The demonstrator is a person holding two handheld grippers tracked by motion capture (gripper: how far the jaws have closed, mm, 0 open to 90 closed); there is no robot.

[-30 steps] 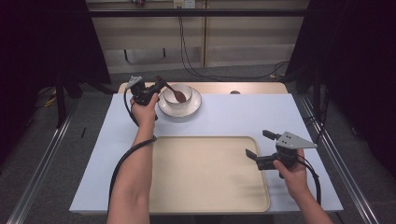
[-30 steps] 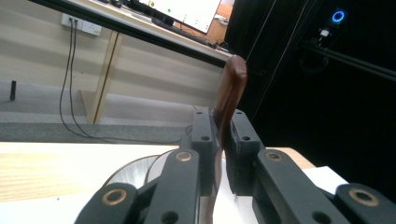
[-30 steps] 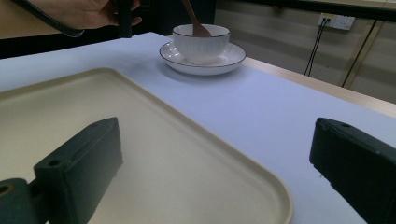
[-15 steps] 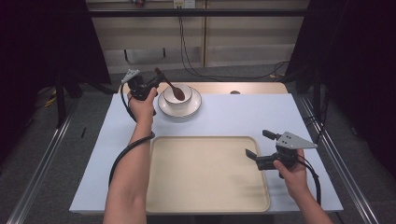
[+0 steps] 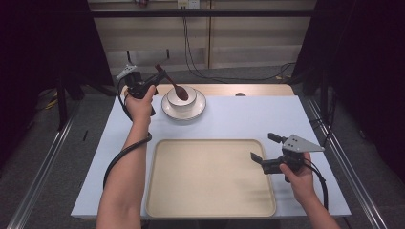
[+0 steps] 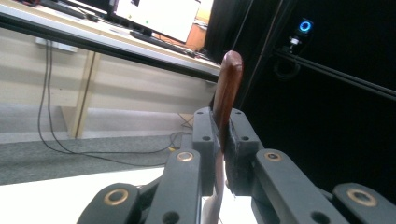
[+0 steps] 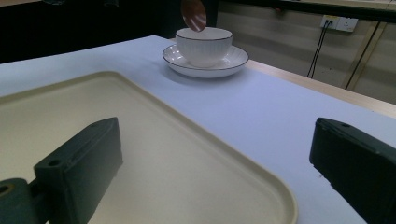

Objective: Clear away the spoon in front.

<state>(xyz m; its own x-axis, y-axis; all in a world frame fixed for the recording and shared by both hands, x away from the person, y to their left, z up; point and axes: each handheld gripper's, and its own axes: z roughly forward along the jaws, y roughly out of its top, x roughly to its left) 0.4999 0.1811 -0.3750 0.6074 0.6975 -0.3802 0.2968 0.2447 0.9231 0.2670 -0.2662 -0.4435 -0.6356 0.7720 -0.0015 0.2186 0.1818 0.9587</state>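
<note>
A brown wooden spoon [image 5: 173,86] hangs tilted over the white bowl [image 5: 182,98], which sits on a white saucer [image 5: 199,109] at the table's back. My left gripper [image 5: 154,83] is shut on the spoon's handle [image 6: 227,95], left of the bowl; the spoon's rounded end [image 7: 194,14] is just above the bowl's [image 7: 204,44] rim. My right gripper [image 5: 263,149] stands open at the right edge of the beige tray [image 5: 210,191], nothing between its jaws. The tray [image 7: 154,154] lies bare below it.
A pale blue mat [image 5: 248,117] covers the table, with a wooden strip [image 5: 258,89] at the back. Metal rails [image 5: 351,167] run along both sides. Cables [image 5: 191,52] trail on the floor behind the table.
My left gripper has risen with the spoon, lifting its rounded end out of the bowl and tipping the handle up. The right gripper has kept still.
</note>
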